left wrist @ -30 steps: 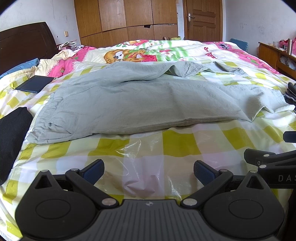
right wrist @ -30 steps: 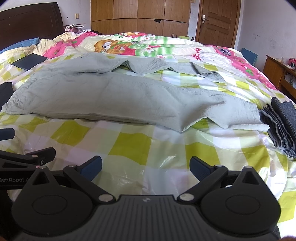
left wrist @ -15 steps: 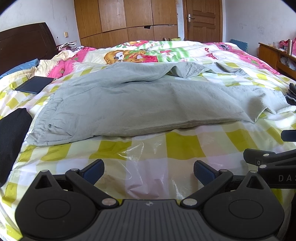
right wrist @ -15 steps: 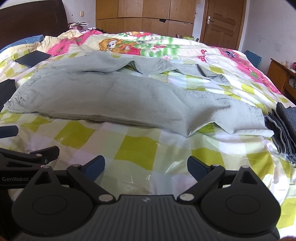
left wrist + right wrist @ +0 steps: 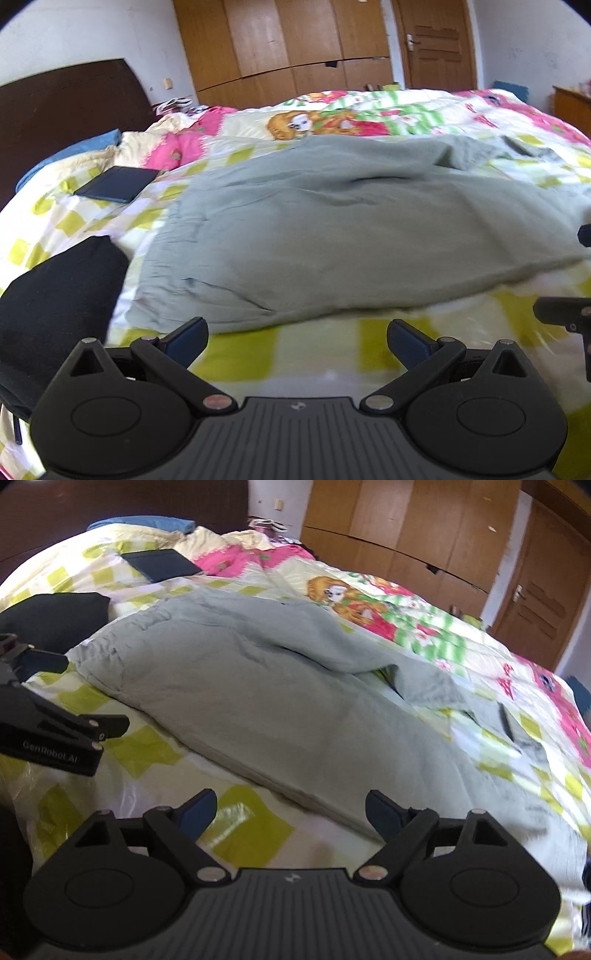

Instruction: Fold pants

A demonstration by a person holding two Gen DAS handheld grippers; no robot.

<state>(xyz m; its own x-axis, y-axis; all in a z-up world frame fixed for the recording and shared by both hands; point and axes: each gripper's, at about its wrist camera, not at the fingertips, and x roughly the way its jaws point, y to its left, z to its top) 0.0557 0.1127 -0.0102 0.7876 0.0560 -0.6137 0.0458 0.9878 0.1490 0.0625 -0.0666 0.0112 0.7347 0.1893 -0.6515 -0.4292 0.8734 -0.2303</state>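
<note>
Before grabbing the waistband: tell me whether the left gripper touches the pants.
Apart. The left wrist view shows the left gripper open, with bare checked sheet between its fingertips and the pants edge.

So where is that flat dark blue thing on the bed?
In the left wrist view the dark blue case lies flat on the checked sheet, far left, near the headboard and beyond the black cloth, left of the grey pants.

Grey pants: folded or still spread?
Partly folded: pants lie lengthwise on the bed, one leg doubled over the other, full length out, no crosswise fold.
</note>
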